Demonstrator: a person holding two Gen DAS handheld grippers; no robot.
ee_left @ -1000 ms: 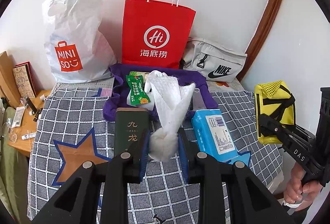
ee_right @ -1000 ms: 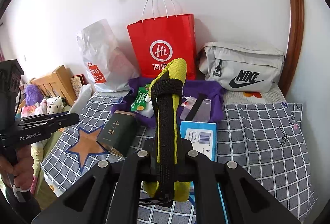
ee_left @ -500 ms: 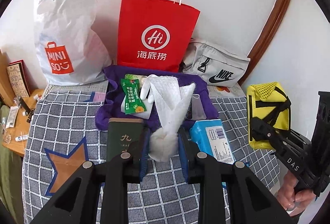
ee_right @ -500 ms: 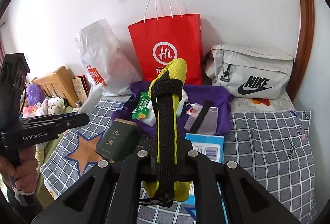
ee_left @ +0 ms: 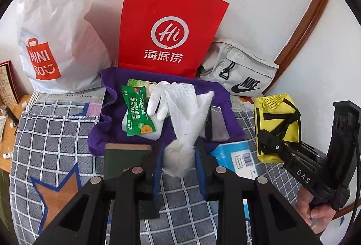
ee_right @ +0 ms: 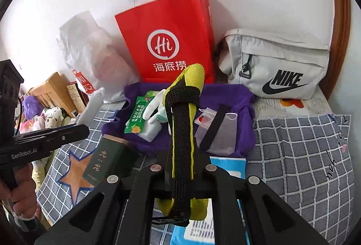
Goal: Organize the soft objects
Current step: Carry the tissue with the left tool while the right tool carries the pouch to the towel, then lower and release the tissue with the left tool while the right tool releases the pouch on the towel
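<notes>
My left gripper is shut on a white cloth and holds it up over the bed. My right gripper is shut on a yellow mesh pouch with a black strap; the pouch also shows at the right of the left wrist view. A purple cloth lies ahead with a green packet, a white toy and a clear pouch on it.
A red paper bag, a white Miniso bag and a grey Nike bag stand against the wall. A dark green box and a blue wipes pack lie on the checked bedspread.
Both grippers have moved forward toward the bags at the wall, each still holding its object. The red bag and purple cloth appear closer.
</notes>
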